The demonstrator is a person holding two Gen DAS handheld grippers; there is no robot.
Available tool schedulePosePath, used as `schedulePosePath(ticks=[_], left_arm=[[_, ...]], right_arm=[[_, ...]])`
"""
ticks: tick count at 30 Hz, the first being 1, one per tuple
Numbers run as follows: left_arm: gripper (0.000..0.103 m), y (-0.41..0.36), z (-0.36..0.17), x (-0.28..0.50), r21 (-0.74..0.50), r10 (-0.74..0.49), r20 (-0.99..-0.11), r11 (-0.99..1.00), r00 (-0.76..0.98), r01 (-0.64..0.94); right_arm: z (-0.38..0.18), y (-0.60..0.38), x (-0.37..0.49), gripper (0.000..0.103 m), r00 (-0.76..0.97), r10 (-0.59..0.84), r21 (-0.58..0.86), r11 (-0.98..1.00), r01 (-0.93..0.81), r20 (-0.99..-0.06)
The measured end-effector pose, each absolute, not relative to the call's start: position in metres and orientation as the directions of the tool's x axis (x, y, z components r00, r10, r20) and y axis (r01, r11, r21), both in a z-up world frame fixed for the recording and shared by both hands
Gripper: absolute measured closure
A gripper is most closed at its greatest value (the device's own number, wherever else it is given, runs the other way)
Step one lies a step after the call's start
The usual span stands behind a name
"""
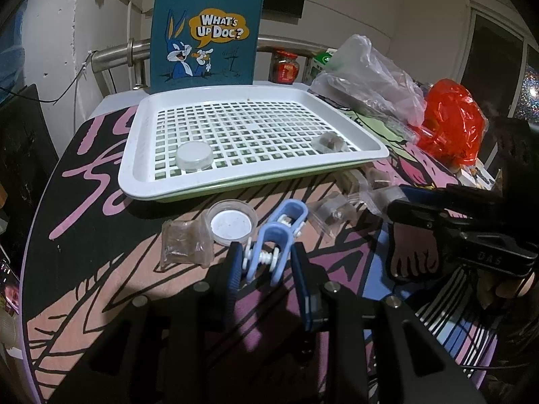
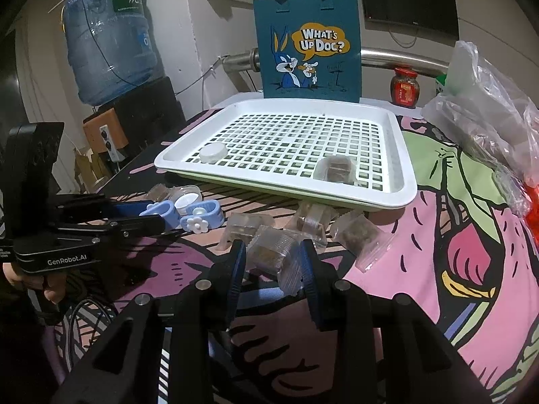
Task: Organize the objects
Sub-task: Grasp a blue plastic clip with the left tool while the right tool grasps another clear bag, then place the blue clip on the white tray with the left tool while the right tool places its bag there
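Note:
A white slotted tray [image 1: 141, 155] [image 2: 401, 155] holds a small round white jar [image 1: 194, 155] [image 2: 213, 152] and a clear wrapped brown snack [image 1: 328, 142] [image 2: 335, 168]. My left gripper [image 1: 266, 256] stands around a blue clip with white flowers [image 1: 269, 245] [image 2: 202, 219], jaws close to its sides; a second blue clip [image 1: 291, 213] [image 2: 161, 212] lies just beyond. My right gripper [image 2: 273, 256] straddles a clear wrapped snack packet [image 2: 273, 252] on the table. Several more packets [image 2: 357, 235] lie nearby. An open clear jar [image 1: 230, 224] [image 2: 185, 198] sits by a packet [image 1: 183, 244].
A blue cartoon tote bag [image 1: 205, 33] [image 2: 308, 47] stands behind the tray. Clear plastic bags [image 1: 367, 70] [image 2: 488, 118], a red bag [image 1: 451, 121] and a red jar [image 1: 286, 67] [image 2: 404, 87] sit at the right. A water bottle [image 2: 107, 37] stands far left.

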State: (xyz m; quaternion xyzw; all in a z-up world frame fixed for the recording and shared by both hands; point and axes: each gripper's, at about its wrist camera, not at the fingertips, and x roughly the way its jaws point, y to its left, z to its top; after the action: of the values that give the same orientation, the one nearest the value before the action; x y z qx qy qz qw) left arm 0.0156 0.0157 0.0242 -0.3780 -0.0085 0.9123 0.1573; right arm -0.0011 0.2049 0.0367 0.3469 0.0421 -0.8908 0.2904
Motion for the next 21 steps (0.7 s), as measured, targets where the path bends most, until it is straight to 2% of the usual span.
schedulePosePath(ticks=[21], left_arm=[[0.074,0.0136,0.0250,0.0166,-0.146,0.302,-0.679,-0.949,-0.670,-0.280]], right_arm=[[0.0399,0.2073,0.0004,0.071,-0.598,-0.505,0.138,-0.823,0.551,-0.622]])
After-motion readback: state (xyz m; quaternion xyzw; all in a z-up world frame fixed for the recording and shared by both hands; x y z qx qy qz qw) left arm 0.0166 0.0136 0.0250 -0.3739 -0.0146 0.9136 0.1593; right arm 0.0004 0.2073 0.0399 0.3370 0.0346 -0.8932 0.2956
